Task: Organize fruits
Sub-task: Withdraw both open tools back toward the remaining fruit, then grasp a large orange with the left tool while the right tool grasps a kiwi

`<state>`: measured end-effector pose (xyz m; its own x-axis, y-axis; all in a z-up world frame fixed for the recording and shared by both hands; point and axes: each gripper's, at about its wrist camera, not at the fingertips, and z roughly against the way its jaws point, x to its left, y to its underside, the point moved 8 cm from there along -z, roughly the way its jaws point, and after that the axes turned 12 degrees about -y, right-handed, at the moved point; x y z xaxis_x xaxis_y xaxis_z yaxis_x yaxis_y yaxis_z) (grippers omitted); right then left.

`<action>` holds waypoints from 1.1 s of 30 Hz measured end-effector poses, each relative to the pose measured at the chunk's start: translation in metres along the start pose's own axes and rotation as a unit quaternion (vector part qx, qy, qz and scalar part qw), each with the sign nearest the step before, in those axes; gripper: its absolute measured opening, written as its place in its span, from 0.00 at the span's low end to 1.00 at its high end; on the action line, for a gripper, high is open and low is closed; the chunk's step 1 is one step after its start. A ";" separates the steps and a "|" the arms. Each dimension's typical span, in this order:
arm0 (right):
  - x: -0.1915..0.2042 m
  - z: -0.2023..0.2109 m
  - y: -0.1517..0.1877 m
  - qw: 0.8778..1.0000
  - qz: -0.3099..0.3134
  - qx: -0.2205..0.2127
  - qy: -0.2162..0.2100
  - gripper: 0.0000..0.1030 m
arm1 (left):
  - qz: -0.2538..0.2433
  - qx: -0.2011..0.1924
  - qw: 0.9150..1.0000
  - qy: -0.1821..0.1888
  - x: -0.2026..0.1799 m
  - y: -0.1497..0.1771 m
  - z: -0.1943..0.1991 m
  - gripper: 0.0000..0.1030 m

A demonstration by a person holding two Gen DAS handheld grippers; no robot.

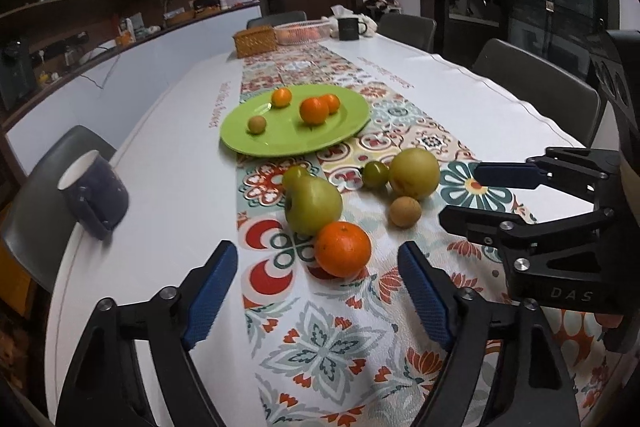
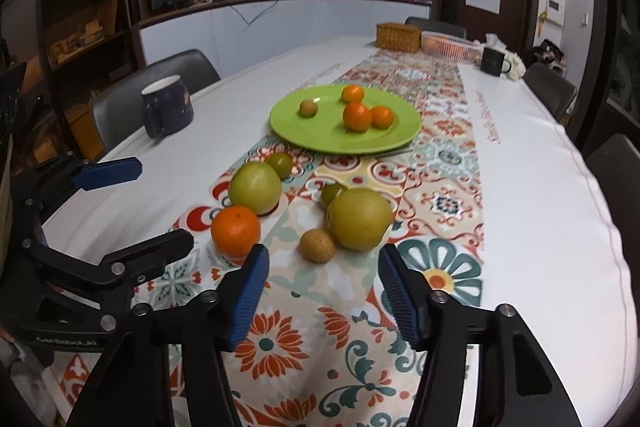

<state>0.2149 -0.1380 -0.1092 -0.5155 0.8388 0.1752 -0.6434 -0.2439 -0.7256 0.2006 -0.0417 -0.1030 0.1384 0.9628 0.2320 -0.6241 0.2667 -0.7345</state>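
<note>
On the patterned runner lies an orange (image 1: 343, 249) (image 2: 235, 231), just ahead of my left gripper (image 1: 318, 291), which is open with nothing between its pads. Behind the orange are a green pear (image 1: 312, 203) (image 2: 255, 188), a small green fruit (image 1: 375, 175) (image 2: 333, 193) and a big yellow-green pear (image 1: 414, 173) (image 2: 359, 219). A small brown fruit (image 1: 405, 211) (image 2: 317, 246) lies right in front of my right gripper (image 2: 324, 293), also open and empty. Farther back, a green plate (image 1: 288, 143) (image 2: 320, 135) holds three oranges and one small brownish fruit.
A dark blue mug (image 1: 96, 195) (image 2: 166, 111) stands near the table's left edge. At the far end are a wicker box (image 1: 255, 41) (image 2: 399, 35), a white wire basket (image 1: 302, 31) and a black mug (image 1: 349, 29). Grey chairs ring the table.
</note>
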 end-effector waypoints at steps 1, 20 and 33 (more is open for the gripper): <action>0.000 -0.003 0.001 1.000 -0.001 0.004 -0.004 0.52 | -0.002 0.003 1.000 0.004 -0.002 0.001 -0.003 0.75; -0.013 -0.052 0.008 0.998 -0.036 0.048 -0.034 0.37 | 0.001 0.047 0.997 0.057 -0.021 0.005 -0.044 0.50; -0.015 -0.067 0.008 0.997 -0.039 0.057 -0.041 0.28 | 0.015 0.070 0.995 0.072 -0.023 0.006 -0.055 0.40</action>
<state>0.2557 -0.1201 -0.1621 -0.5036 0.8155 0.2853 -0.7404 -0.2372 -0.6289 0.2360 -0.0598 -0.1484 0.2211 0.9691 0.1095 -0.7294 0.2389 -0.6410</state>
